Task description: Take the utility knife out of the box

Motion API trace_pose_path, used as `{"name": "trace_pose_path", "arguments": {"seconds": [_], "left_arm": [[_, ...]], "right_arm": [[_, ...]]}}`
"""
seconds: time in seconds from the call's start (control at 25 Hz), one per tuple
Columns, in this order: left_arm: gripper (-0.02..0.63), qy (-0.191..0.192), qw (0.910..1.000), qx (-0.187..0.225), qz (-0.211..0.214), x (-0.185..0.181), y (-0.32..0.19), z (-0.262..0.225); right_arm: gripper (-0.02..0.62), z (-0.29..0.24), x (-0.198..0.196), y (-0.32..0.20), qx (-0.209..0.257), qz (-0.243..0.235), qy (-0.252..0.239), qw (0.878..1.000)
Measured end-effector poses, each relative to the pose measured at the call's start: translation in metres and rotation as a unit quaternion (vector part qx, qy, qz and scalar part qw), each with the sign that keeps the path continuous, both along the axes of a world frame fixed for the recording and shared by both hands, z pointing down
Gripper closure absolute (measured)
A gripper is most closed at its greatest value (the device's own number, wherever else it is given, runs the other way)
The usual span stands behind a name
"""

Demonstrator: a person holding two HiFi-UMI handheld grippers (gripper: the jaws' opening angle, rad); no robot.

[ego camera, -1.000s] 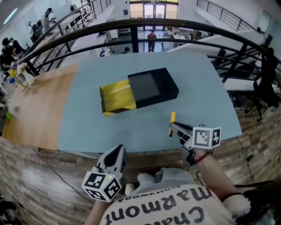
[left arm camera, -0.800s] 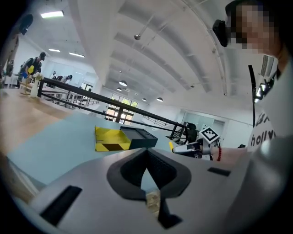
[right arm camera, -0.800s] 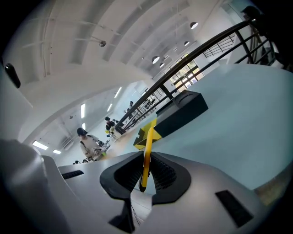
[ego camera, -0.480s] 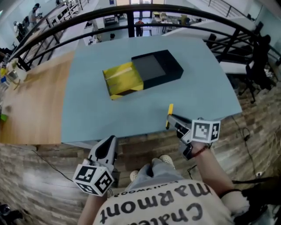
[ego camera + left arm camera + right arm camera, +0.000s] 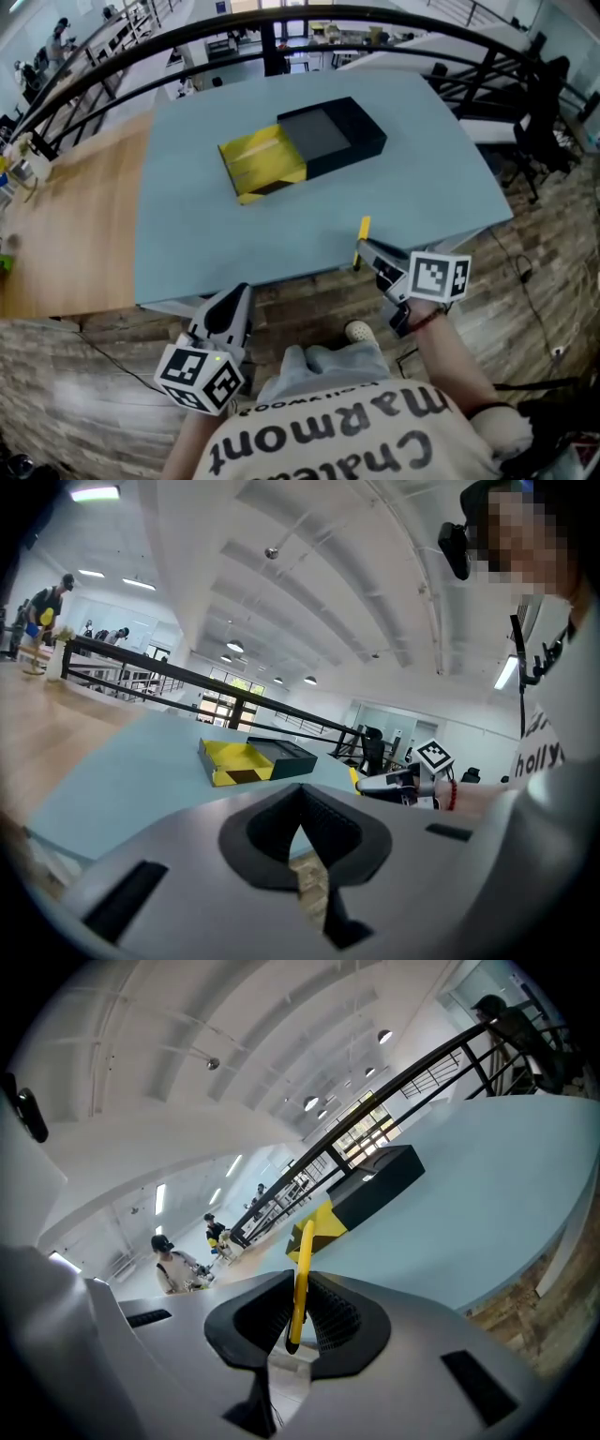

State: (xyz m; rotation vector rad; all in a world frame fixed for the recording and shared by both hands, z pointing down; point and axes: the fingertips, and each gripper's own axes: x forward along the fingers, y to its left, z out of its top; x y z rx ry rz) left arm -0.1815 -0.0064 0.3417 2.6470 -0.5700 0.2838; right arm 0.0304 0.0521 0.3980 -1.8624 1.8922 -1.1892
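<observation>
Jaws pressed together and empty on the left gripper [image 5: 240, 294], whose ribbed dark pads meet at a point; it hangs just below the near edge of the table [image 5: 206, 234], a smooth blue-grey slab. Farther in, well apart from both grippers, lies one flat rectangular box [image 5: 302, 150]: a matte black sleeve [image 5: 330, 137] with a glossy yellow tray [image 5: 262, 165] slid out at its left. At the right, the right gripper [image 5: 364, 251] is clamped on the single utility knife [image 5: 364, 228], a slim yellow bar standing up out of the ribbed pads over the table's near edge.
</observation>
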Motion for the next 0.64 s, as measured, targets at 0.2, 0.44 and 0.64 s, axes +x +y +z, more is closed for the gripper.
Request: {"name": "trace_pose_path", "arguments": {"seconds": [0.2,0.44,0.64], "left_arm": [[0.604,0.010,0.9999,0.001,-0.004,-0.005,-0.001,-0.001],[0.604,0.023,0.9997,0.008,0.001,-0.002,0.002,-0.007],[0.604,0.028,0.9996,0.010,0.002,-0.002,0.005,-0.010]], "right_arm": [[0.528,-0.003,-0.005,0.003,0.000,-0.001,0.004,1.000],[0.528,-0.006,-0.004,0.007,-0.002,-0.003,0.010,1.000],[0.528,-0.008,-0.004,0.012,-0.003,0.000,0.009,1.000]]}}
